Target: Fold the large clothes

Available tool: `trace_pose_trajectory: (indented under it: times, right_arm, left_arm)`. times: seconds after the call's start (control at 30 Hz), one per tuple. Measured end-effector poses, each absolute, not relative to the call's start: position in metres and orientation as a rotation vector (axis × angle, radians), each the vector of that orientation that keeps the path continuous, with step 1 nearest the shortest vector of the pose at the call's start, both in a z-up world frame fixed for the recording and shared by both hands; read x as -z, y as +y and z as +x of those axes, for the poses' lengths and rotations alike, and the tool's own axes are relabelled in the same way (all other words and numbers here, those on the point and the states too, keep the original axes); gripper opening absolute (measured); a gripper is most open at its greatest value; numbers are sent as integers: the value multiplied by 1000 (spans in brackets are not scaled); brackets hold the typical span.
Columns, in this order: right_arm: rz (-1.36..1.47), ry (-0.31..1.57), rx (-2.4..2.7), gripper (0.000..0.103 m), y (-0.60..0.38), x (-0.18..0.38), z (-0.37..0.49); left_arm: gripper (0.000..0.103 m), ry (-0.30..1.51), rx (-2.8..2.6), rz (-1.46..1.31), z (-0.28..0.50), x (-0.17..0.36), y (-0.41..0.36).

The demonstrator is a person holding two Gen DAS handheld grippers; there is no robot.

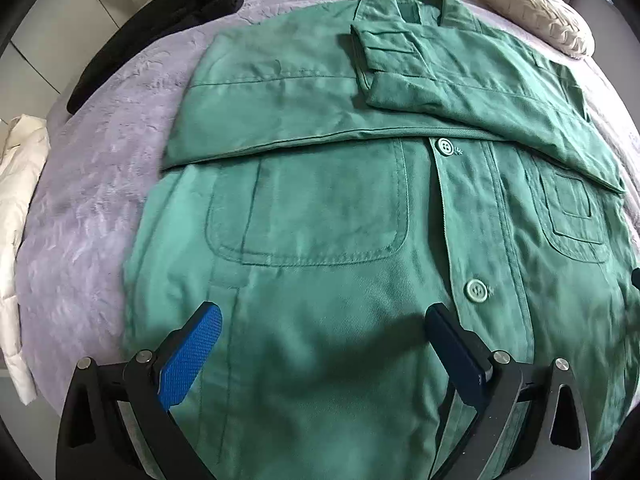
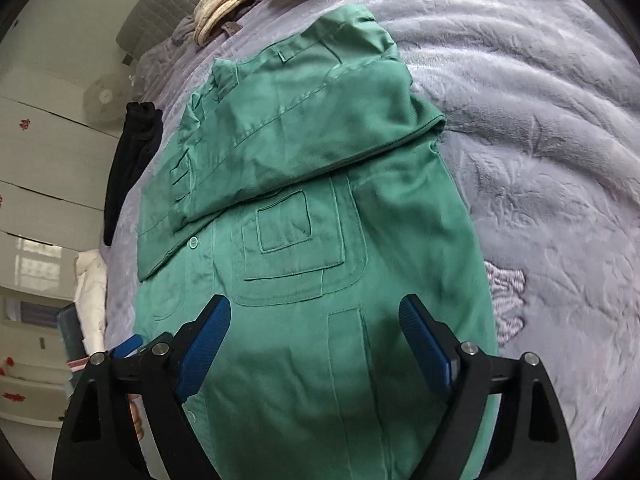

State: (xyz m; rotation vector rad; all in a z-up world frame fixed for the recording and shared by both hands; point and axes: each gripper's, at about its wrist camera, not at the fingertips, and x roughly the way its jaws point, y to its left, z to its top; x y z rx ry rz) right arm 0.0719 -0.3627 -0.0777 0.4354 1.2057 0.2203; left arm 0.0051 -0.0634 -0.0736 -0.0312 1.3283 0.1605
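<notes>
A green button-up jacket (image 1: 328,208) lies flat on a lilac bed cover (image 1: 100,184), front side up, with both sleeves folded across its chest. In the left wrist view my left gripper (image 1: 326,326) hovers over the lower front of the jacket, open, with nothing between its blue pads. The right wrist view shows the same jacket (image 2: 304,184) lengthwise. My right gripper (image 2: 316,316) stands open above the hem area below the patch pocket (image 2: 296,248), and nothing is held. The blue tip of the left gripper (image 2: 128,346) peeks in at the lower left.
A black garment (image 1: 168,24) lies at the bed's far left edge, a white padded one (image 1: 20,208) hangs off the left side. Cream pillows (image 1: 528,12) sit at the head of the bed. White drawers (image 2: 36,200) and a fan (image 2: 104,98) stand beside the bed.
</notes>
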Motion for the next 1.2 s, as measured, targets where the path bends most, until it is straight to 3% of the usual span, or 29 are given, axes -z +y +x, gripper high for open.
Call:
trace_pose_trajectory:
  times: [0.9, 1.2]
  right_arm:
    - [460, 1184, -252, 89, -337, 71, 47]
    - [474, 1311, -269, 89, -327, 73, 35]
  left_arm:
    - [102, 1333, -144, -18, -17, 67, -49]
    - [102, 1358, -184, -16, -38, 60, -33]
